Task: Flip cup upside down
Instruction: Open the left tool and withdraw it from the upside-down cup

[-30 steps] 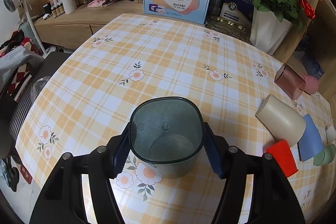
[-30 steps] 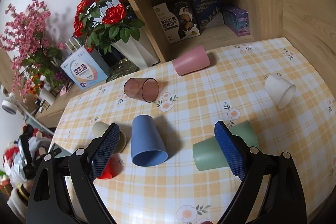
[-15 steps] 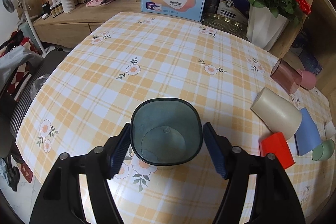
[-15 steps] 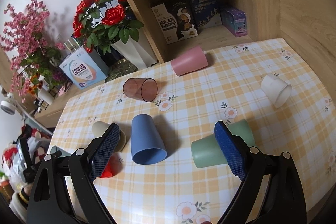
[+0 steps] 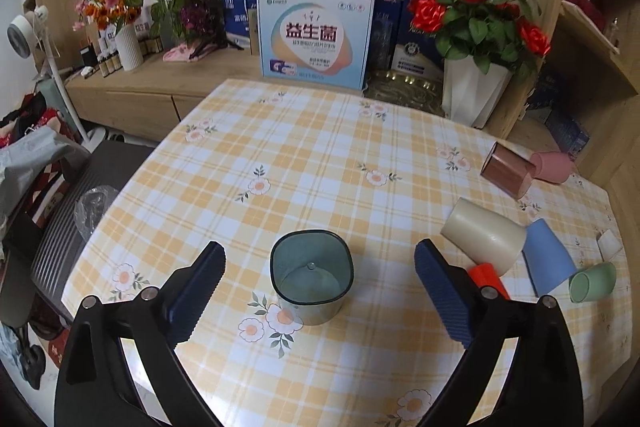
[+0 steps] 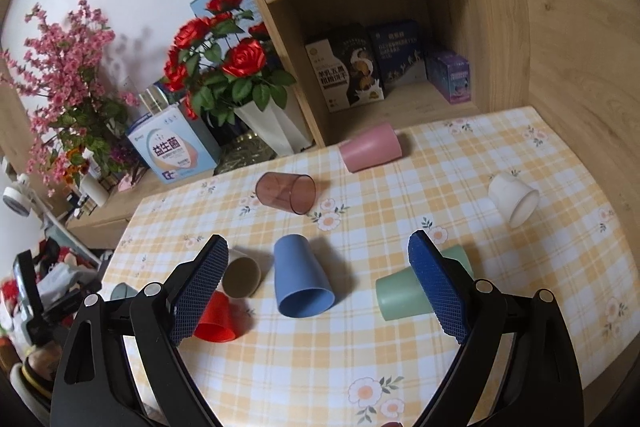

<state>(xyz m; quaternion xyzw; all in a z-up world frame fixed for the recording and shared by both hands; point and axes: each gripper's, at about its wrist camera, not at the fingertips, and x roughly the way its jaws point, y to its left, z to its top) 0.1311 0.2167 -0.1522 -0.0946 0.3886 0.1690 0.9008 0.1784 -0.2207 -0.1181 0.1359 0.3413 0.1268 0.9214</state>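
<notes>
A grey-green square-mouthed cup stands mouth up on the checked tablecloth. My left gripper is open, its jaws wide on either side of the cup and apart from it. In the right wrist view the same cup peeks out at the far left. My right gripper is open and empty above a blue cup lying on its side, with a green cup behind its right finger.
Several cups lie on their sides: cream, red, blue, green, brown translucent, pink, white. A rose vase and boxes stand at the far table edge. A wooden shelf stands behind.
My left gripper opened, let go of the grey-green cup and drew back and up; the cup stays standing on the table. My right gripper rose slightly, still open.
</notes>
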